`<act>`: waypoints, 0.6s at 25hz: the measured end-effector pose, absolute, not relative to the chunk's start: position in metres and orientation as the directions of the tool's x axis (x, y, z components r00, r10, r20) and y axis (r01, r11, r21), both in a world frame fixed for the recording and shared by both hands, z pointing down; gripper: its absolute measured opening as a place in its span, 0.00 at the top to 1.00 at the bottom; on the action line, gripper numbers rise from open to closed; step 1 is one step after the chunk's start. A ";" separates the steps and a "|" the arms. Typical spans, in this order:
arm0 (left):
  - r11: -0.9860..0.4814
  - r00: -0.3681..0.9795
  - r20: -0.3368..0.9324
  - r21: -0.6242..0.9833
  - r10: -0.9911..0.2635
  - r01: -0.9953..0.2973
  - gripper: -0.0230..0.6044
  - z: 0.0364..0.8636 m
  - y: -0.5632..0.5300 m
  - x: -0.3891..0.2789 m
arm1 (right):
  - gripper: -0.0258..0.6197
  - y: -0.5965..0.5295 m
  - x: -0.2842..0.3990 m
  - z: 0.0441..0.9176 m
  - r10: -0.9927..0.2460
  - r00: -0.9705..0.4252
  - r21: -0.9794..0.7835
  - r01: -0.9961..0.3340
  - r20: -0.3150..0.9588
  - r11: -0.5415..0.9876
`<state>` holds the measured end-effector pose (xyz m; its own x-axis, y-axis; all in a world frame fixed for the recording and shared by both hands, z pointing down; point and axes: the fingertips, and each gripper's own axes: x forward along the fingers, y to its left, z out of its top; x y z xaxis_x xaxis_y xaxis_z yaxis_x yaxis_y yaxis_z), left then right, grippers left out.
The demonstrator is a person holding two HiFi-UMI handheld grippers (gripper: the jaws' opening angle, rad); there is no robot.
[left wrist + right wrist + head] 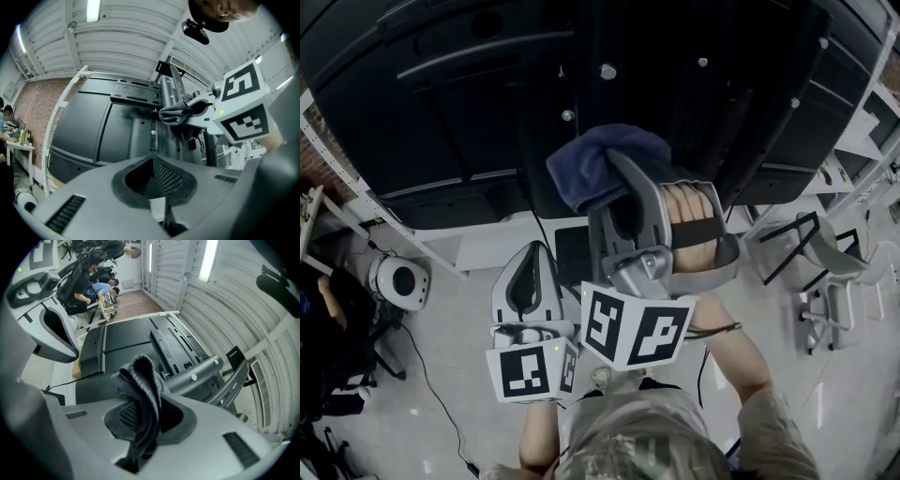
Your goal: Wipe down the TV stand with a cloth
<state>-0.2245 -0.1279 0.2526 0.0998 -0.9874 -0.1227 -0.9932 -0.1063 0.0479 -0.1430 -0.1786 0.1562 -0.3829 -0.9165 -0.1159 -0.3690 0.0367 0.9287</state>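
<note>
The right gripper [140, 420] was clamped on a bunched blue cloth [140, 380]. Just beyond its jaws rose the TV stand [197, 373]; whether the cloth touched it could not be told. Beside it, the left gripper [154, 176] was closed and empty. No wiped patch showed, so most of the wiping probably remained.

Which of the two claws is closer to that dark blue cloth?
Right. The right claw is clamped on the cloth, which bunches out past its tips. The left claw sits lower in the head view, shut and empty, apart from the cloth.
</note>
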 end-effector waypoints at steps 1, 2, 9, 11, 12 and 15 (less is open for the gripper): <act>-0.105 0.099 -0.122 0.049 -0.988 -0.993 0.94 0.253 -0.128 -0.224 | 0.87 -0.179 -0.143 0.160 -0.917 -0.384 0.929 -0.368 -0.109 0.044; -0.103 0.097 -0.121 0.051 -0.988 -0.993 0.94 0.254 -0.127 -0.224 | 0.87 -0.179 -0.143 0.164 -0.918 -0.385 0.929 -0.367 -0.099 0.053; -0.098 0.092 -0.102 0.054 -0.990 -0.994 0.94 0.263 -0.126 -0.224 | 0.87 -0.177 -0.141 0.198 -0.920 -0.389 0.927 -0.358 -0.042 0.109; -0.102 0.096 -0.098 0.052 -0.991 -0.993 0.94 0.265 -0.126 -0.221 | 0.87 -0.177 -0.141 0.207 -0.921 -0.389 0.925 -0.358 -0.024 0.128; -0.102 0.097 -0.096 0.050 -0.991 -0.993 0.94 0.266 -0.126 -0.219 | 0.87 -0.176 -0.141 0.212 -0.921 -0.390 0.924 -0.356 -0.013 0.137; -0.099 0.095 -0.089 0.046 -0.992 -0.994 0.94 0.269 -0.126 -0.218 | 0.87 -0.176 -0.141 0.228 -0.919 -0.394 0.924 -0.345 0.020 0.168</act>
